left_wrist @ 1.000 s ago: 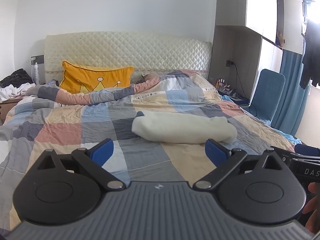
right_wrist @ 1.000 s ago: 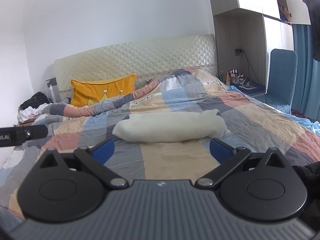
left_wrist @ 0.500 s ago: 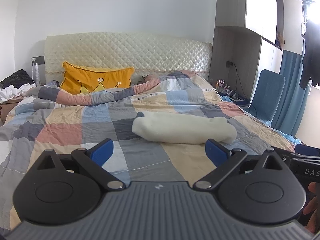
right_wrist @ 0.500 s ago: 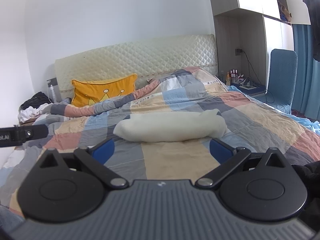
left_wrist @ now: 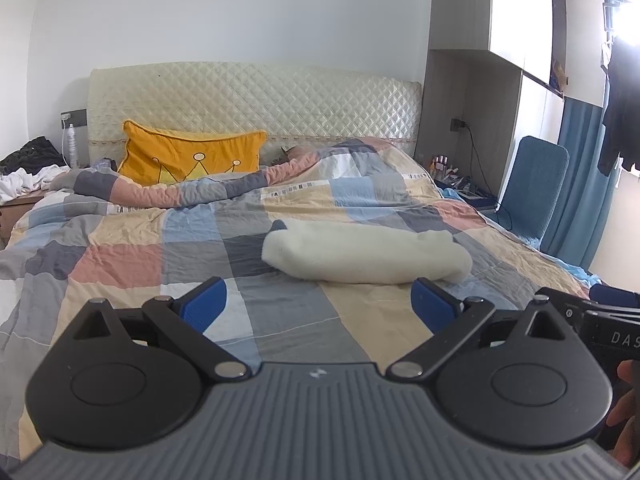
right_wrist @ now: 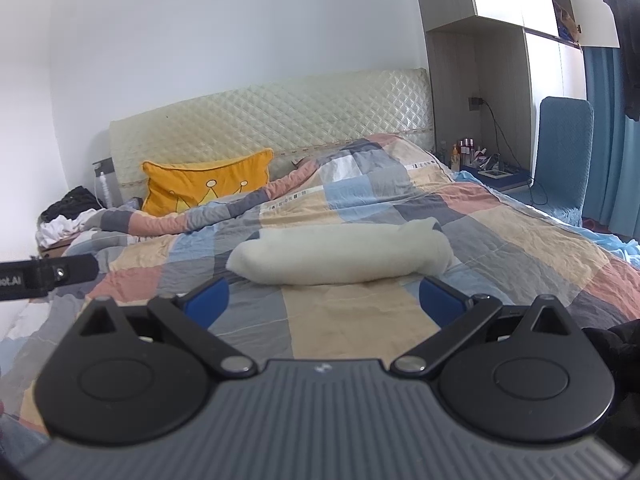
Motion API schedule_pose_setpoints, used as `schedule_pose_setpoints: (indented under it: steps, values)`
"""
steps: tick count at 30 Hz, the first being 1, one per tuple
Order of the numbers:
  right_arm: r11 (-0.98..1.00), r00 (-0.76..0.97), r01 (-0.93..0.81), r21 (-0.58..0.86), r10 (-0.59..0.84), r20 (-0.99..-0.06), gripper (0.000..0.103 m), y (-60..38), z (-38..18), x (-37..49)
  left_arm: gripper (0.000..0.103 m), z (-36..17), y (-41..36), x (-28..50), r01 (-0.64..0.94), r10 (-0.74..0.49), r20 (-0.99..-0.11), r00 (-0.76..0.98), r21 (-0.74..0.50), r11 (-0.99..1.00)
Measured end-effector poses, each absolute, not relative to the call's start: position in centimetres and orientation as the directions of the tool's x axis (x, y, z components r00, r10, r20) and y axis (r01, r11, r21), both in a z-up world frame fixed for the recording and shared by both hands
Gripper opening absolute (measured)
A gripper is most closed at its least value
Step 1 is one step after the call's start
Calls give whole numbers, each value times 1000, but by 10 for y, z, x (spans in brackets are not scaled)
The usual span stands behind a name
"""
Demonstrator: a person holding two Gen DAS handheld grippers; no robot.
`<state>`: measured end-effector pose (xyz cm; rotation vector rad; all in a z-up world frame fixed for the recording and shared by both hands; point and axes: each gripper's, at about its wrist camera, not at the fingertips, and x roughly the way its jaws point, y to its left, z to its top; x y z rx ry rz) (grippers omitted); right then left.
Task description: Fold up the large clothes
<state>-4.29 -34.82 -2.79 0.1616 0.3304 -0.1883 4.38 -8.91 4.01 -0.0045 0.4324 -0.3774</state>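
Observation:
A cream fleece garment (left_wrist: 366,254) lies folded into a long bundle across the middle of the patchwork quilt (left_wrist: 128,260); the right wrist view shows the same garment (right_wrist: 340,256). My left gripper (left_wrist: 320,306) hovers open just short of it, blue pads spread wide with nothing between them. My right gripper (right_wrist: 322,300) is likewise open and empty, a little short of the bundle. Part of the right gripper's body (left_wrist: 600,320) shows at the right edge of the left wrist view, and the left gripper's body (right_wrist: 44,276) at the left edge of the right wrist view.
A yellow crown pillow (left_wrist: 192,156) leans on the quilted headboard (left_wrist: 256,100). Clothes are piled on a bedside stand (left_wrist: 24,168) at left. A blue chair (left_wrist: 532,188), a cluttered low table (right_wrist: 496,172) and blue curtains (left_wrist: 580,184) stand at the bed's right.
Both views have shifted very slightly; the garment and both grippers stay as they were, open and empty.

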Motion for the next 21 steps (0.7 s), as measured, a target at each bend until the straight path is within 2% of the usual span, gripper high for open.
schedule_pose_setpoints:
  steps: [21]
  values:
    - [967, 927, 218, 130, -163, -338, 103, -350, -29, -46, 100, 38, -85, 38, 338, -351, -386, 853, -104, 935]
